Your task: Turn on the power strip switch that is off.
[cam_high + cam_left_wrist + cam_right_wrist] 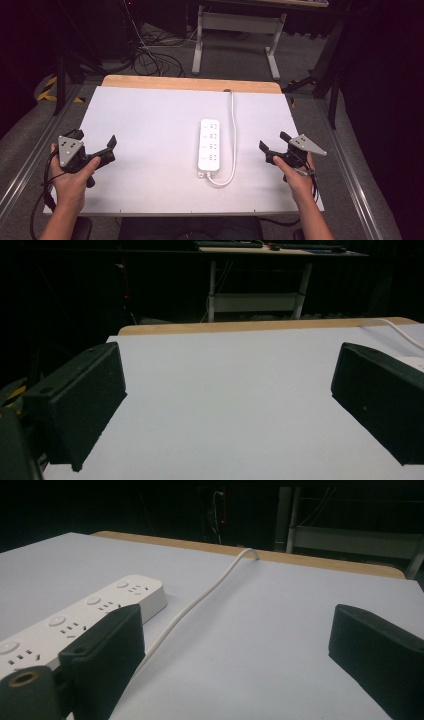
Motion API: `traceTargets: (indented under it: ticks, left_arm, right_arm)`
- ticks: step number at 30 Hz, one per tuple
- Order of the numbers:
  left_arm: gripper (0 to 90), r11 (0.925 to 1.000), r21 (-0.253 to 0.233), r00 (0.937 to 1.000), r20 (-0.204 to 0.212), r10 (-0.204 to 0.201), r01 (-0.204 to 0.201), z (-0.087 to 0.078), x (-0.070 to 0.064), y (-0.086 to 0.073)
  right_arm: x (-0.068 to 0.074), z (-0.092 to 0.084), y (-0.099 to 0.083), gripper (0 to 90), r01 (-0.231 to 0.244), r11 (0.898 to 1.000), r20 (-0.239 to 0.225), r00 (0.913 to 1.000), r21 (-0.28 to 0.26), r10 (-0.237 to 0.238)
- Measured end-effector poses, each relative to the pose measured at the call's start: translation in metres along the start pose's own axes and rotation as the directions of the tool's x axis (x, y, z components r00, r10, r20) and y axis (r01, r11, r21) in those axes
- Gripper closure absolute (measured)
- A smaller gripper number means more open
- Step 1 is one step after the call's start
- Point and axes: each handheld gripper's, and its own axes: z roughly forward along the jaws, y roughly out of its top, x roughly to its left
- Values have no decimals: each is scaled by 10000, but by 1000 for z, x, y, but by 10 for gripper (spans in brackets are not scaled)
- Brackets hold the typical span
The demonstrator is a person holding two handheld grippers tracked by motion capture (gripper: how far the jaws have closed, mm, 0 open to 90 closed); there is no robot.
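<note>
I see the power strip [210, 145] lying flat in the middle of the white table [140, 130], a little to the right of centre, its long side running away from me. Its cord [233, 130] leaves the near end, makes a small loop, then runs along the right side of the strip and goes over the far edge of the table.

My left gripper [95, 150] hangs over the left part of the table, well apart from the strip. Its jaws stand wide apart and there is nothing between them. My right gripper [274, 145] is nearer, to the right of the cord, and its jaws are also wide apart and hold nothing.

I judge the strip to be a stiff plastic body, not heavy, with a smooth and rather slippery shell. It will not bend, but it may slide on the smooth table when I push it. The best hold, I think, is across the narrow width, on the two long side walls, near the middle so that it does not tip. The cord is soft and will drag behind; I would not take the strip by the cord alone.

There is much free room on the table at the left and also in front of the strip. At the right, the table edge is close behind my right gripper, and the cord lies between that gripper and the strip.
</note>
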Motion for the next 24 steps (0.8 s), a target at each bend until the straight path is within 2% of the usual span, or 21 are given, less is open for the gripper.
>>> traceTargets:
  ticks: [8,11,15,19,21,23,24]
  left_arm:
    - [18,10000,9,10000,67,-39,39,0,0,0]
    - [18,10000,20,9999,103,-26,26,0,0,0]
    - [19,10000,15,9999,124,-41,41,1,0,0]
    - [20,10000,39,9999,152,16,-16,1,0,0]
    - [21,10000,39,9999,167,16,-16,1,0,0]
    - [21,10000,54,9998,201,19,-21,1,-1,0]
    - [21,10000,58,9997,239,-1,-1,1,-1,-1]
  right_arm:
    - [-1,-2,0,87,-130,9998,108,9999,-135,131]
    - [-1,-2,0,132,-156,9997,109,9998,-175,158]
    - [0,-2,1,282,-21,10000,-103,9999,-96,20]
    - [0,-4,2,471,217,9997,-368,9991,-75,-220]
    - [1,-6,3,587,180,9998,-513,9985,-29,-181]
    - [0,-7,4,699,387,9992,-490,9981,13,-386]
    - [1,-7,5,737,635,9980,-397,9972,27,-634]
